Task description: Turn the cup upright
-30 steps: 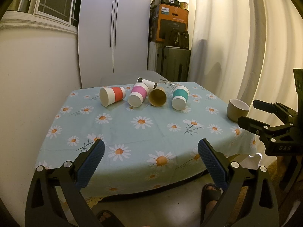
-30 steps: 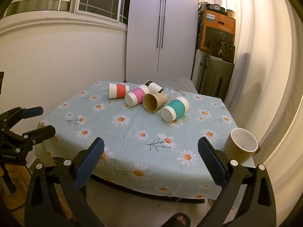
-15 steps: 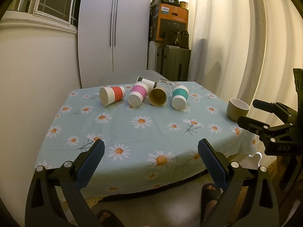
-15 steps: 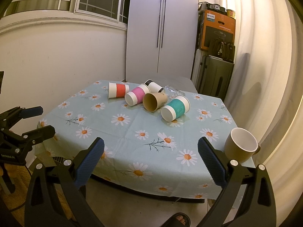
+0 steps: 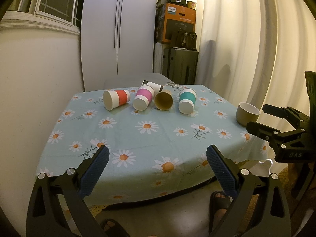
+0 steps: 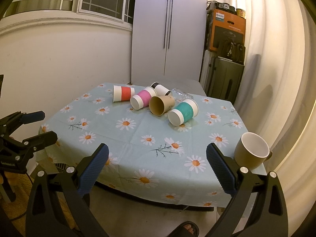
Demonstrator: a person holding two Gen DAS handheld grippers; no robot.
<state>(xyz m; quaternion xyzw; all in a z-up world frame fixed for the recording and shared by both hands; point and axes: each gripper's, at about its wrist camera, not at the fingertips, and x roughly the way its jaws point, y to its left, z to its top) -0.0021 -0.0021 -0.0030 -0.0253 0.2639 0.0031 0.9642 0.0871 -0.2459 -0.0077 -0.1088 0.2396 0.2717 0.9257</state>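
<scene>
Several paper cups lie on their sides at the far part of the daisy tablecloth (image 5: 150, 138): a red-banded cup (image 5: 116, 99) (image 6: 123, 93), a pink-banded cup (image 5: 143, 97) (image 6: 143, 100), a plain brown cup (image 5: 164, 100) (image 6: 161, 105), a teal-banded cup (image 5: 187, 101) (image 6: 183, 113) and a black-banded cup (image 5: 153, 84) (image 6: 161, 88) behind them. My left gripper (image 5: 157, 172) is open and empty, short of the table's near edge. My right gripper (image 6: 157, 171) is open and empty, also short of the near edge.
A tan mug (image 5: 247, 113) (image 6: 251, 154) stands upright at the table's right edge. A clear glass (image 6: 180, 93) lies behind the cups. A white wardrobe (image 6: 169, 29), suitcases and boxes (image 5: 177, 25) stand behind the table. Curtains hang on the right. Sandalled feet (image 5: 219, 199) show below.
</scene>
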